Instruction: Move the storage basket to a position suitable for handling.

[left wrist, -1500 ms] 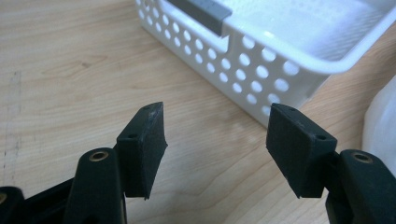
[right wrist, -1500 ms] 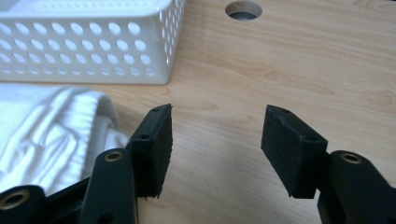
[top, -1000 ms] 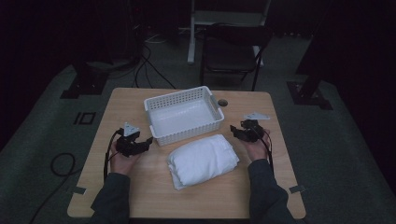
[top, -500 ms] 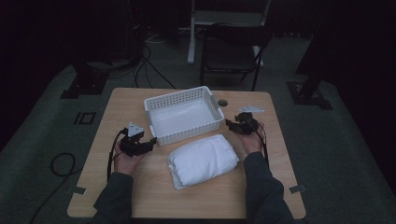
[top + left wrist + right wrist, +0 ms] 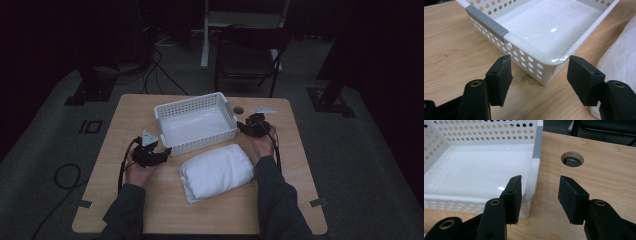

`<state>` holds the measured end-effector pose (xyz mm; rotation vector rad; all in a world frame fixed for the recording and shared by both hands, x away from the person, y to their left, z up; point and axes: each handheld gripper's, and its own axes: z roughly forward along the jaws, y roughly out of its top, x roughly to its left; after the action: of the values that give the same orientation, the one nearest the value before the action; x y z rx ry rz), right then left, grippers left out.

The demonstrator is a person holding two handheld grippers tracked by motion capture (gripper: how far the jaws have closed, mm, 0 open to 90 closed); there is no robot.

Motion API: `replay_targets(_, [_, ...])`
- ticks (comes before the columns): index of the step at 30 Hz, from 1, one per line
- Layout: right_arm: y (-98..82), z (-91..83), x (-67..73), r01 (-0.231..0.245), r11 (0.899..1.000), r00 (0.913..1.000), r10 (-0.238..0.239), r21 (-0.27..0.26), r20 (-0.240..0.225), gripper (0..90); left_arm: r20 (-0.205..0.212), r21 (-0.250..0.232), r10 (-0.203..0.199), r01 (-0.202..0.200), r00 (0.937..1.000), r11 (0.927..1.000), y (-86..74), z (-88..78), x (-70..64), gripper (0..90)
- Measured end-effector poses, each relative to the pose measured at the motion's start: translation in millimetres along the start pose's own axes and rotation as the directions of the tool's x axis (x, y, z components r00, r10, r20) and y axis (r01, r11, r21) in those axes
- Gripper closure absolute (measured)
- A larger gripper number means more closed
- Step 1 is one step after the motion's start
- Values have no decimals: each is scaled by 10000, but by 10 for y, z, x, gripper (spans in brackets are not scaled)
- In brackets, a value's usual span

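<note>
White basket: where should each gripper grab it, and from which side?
Take the white basket by the rim at its two near corners, one jaw inside and one outside. The left gripper faces the left corner, the right gripper the right; the thin rim suits a pinch.

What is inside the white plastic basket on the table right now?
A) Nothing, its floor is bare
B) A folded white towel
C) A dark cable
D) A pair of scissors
A: the white basket has a bare, shiny floor in the left gripper view, while the folded white towel lies on the table in front of it, outside the basket.
</note>
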<state>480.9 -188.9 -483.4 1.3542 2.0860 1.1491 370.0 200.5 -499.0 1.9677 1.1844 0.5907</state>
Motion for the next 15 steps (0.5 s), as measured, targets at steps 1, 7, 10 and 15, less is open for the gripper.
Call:
replay_targets(1, [10,17,5,-66,10000,10000,66,3,-28,537,23,-6,-19,19,10000,10000,6,8,-6,367])
replay_targets(7, [19,110,22,-216,9996,9997,217,171,-58,564,129,-28,-31,31,9999,10000,38,39,-26,396])
replay_targets(10, [12,131,12,-283,9994,9995,286,217,-108,578,52,33,-40,40,10000,10000,56,61,-27,419])
replay_targets(15, [17,129,14,-227,9994,9996,231,267,-134,589,3,101,-116,116,9999,9999,75,92,-11,444])
